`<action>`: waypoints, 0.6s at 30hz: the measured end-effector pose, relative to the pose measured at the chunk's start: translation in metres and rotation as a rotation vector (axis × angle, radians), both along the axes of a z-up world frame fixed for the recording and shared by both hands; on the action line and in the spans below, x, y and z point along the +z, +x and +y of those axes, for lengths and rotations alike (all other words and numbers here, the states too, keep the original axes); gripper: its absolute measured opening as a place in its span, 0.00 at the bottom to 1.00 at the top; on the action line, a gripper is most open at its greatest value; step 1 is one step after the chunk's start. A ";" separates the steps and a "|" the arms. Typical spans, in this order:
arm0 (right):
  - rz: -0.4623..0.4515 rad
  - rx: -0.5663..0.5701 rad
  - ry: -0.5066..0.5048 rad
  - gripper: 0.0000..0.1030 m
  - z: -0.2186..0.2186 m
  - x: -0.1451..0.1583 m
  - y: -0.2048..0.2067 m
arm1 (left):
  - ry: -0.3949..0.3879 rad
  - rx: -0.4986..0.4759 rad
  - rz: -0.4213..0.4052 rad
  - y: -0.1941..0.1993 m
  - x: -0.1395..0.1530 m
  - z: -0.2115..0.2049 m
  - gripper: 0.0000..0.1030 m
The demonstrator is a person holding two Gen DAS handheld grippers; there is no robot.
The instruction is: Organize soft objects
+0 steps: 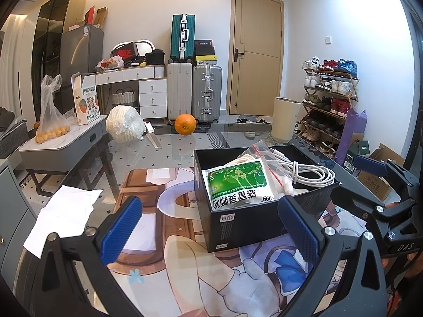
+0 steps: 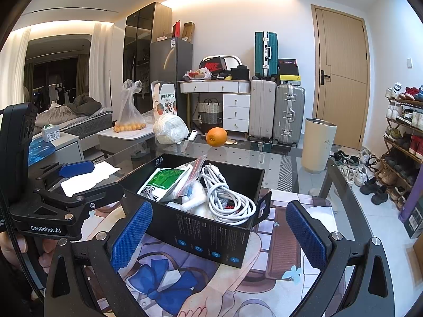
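A black open box (image 1: 238,224) (image 2: 211,235) stands on the printed mat on the glass table. In it lie a green-and-white medicine sachet (image 1: 238,185) (image 2: 165,182), a zip bag (image 1: 260,153) (image 2: 193,171), a coiled white cable (image 1: 309,174) (image 2: 227,200) and a white fluffy item (image 2: 194,198). My left gripper (image 1: 211,224) is open and empty, jaws wide, just in front of the box. My right gripper (image 2: 219,235) is open and empty, straddling the box's near corner. Each gripper shows in the other's view, the right one (image 1: 383,185) and the left one (image 2: 74,185).
An orange (image 1: 185,124) (image 2: 216,137), a white mesh-wrapped bundle (image 1: 124,126) (image 2: 170,129) and a cream cup (image 1: 285,122) (image 2: 318,145) stand farther back on the table. White paper (image 1: 63,216) (image 2: 90,177) lies at the left edge. Side table with a fruit bag (image 1: 51,129); shoe rack right.
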State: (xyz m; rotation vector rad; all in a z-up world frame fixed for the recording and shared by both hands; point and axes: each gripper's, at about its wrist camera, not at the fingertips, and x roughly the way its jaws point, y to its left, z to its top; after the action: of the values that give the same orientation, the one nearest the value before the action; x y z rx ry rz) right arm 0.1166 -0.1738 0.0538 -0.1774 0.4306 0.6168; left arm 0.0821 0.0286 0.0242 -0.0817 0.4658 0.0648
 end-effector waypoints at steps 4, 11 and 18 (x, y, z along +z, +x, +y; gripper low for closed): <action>0.000 -0.001 -0.001 1.00 0.000 0.000 0.000 | -0.001 0.001 0.000 0.000 0.000 0.000 1.00; 0.000 0.000 -0.001 1.00 0.000 0.000 0.000 | 0.000 0.000 -0.001 0.000 0.000 0.000 1.00; 0.000 0.000 -0.002 1.00 0.000 -0.001 0.000 | 0.000 0.001 -0.001 0.000 0.000 0.000 1.00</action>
State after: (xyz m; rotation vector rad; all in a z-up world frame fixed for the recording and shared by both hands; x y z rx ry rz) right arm 0.1162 -0.1738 0.0532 -0.1789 0.4313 0.6161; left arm 0.0819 0.0283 0.0238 -0.0819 0.4649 0.0655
